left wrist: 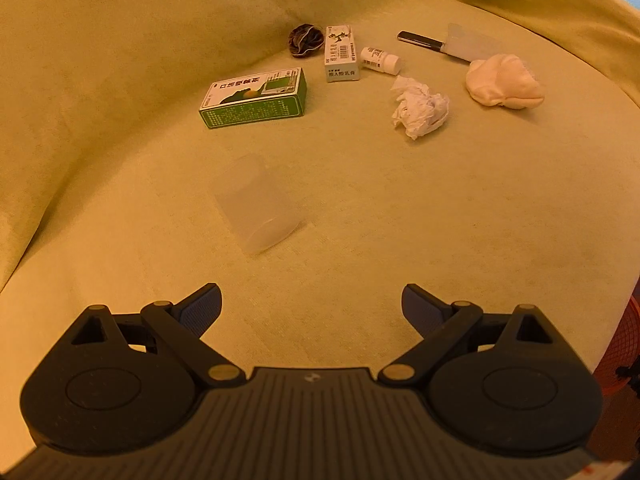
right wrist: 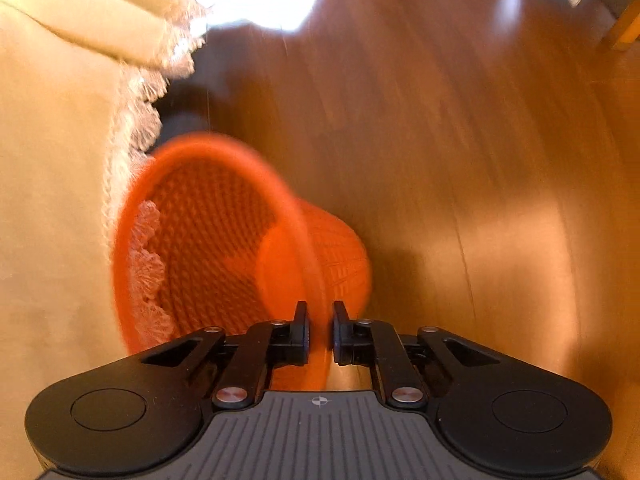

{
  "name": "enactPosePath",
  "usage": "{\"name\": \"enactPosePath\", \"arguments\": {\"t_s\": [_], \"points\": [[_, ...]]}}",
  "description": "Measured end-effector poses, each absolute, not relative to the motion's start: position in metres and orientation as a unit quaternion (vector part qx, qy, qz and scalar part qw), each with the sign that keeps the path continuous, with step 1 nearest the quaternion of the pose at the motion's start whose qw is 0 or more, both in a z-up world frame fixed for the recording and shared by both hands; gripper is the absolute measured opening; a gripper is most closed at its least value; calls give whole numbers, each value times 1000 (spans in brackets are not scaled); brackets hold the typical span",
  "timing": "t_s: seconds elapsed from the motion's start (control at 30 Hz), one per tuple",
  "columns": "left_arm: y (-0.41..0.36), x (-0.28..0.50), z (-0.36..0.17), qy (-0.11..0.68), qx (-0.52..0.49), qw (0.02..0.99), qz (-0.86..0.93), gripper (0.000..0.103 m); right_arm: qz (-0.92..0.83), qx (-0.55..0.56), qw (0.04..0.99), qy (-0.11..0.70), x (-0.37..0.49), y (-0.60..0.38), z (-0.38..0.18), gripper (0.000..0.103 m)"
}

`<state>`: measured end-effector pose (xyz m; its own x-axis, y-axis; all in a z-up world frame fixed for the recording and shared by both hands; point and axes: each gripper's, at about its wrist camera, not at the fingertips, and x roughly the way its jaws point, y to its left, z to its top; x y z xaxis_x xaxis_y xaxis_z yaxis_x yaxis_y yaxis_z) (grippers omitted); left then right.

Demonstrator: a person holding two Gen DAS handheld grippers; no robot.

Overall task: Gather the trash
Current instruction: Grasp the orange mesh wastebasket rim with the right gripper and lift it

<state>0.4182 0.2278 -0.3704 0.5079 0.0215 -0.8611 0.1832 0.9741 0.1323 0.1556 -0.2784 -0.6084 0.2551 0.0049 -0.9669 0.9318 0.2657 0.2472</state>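
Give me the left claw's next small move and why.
Probably ease the left claw forward and down toward the clear plastic cup. Its jaws stand wide open with nothing between them, and the cup lies on its side on the couch, the nearest item ahead. The right claw is already clamped on the orange basket rim.

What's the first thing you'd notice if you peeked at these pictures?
The bright orange mesh basket, tipped over the wooden floor with its rim between the right gripper's jaws. Next, the crumpled white tissue and green medicine box on the yellow sofa, beyond the open left gripper.
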Motion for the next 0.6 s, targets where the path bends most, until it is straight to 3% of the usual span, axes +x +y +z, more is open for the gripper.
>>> {"name": "enactPosePath", "arguments": {"t_s": [0.2,0.6], "points": [[226,425,-357,502,88,858,-64,95,-403,455,610,508,152,-282,-531,7],[227,463,-296,505,70,853,-108,95,-403,447,651,462,171,-250,-277,7]]}}
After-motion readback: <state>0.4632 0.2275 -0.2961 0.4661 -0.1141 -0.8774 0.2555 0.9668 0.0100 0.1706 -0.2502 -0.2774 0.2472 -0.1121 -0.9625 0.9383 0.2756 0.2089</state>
